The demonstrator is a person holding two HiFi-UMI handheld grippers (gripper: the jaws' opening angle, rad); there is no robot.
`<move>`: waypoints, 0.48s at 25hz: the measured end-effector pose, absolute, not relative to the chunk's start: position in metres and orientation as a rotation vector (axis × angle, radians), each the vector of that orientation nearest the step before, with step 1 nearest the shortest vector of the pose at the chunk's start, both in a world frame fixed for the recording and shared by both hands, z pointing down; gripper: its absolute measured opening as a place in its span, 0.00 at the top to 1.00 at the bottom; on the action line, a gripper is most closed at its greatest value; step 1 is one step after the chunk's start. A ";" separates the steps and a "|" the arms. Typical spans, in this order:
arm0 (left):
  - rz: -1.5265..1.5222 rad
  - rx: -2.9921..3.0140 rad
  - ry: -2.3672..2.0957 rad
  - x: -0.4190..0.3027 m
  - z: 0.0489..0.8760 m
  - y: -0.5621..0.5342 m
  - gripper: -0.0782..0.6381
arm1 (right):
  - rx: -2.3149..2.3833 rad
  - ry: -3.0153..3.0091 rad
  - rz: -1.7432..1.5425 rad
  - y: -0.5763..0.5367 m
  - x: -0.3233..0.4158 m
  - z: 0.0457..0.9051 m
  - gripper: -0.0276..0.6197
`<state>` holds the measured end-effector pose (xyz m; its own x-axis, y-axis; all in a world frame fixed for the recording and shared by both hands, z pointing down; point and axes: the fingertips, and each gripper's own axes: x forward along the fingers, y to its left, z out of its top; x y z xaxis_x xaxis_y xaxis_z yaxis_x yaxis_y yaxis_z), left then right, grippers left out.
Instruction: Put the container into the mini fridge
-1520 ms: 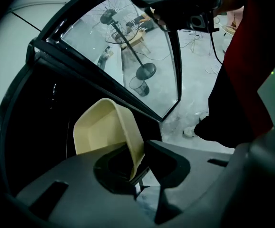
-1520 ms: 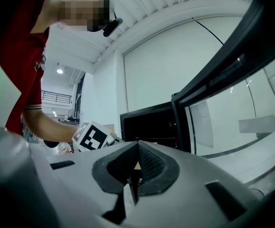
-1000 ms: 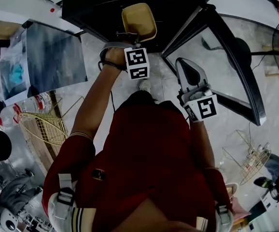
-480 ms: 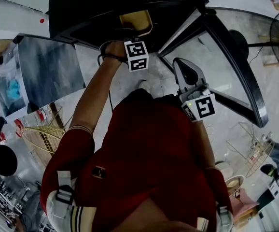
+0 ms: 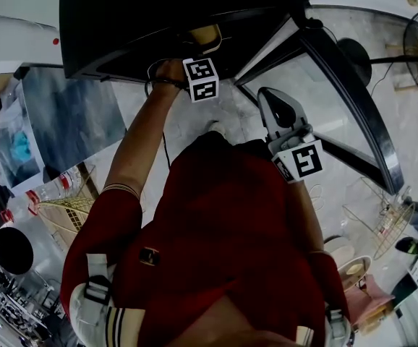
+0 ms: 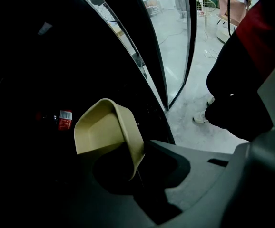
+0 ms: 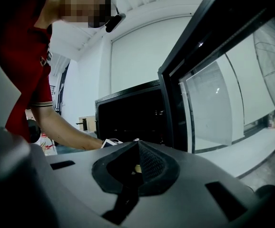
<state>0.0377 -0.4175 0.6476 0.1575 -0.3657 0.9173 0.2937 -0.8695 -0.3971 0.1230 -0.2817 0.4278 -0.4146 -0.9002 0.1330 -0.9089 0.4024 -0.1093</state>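
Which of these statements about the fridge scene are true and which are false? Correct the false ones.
1. The left gripper grips the tan container by its wall. True.
2. The mini fridge has its glass door shut. False: the door stands open.
3. The right gripper holds a bottle. False: its jaws are together with nothing between them.
4. A red can shows in the fridge's dark interior. True.
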 end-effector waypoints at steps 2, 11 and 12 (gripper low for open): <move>-1.761 -1.950 0.063 0.038 0.651 -0.419 0.79 | 1.676 -2.581 0.259 -0.283 0.124 0.429 0.96; -1.728 -1.981 0.078 0.040 0.655 -0.427 0.78 | 1.678 -2.581 0.260 -0.289 0.121 0.429 0.96; -1.722 -1.987 0.082 0.041 0.655 -0.428 0.78 | 1.678 -2.581 0.259 -0.289 0.120 0.429 0.96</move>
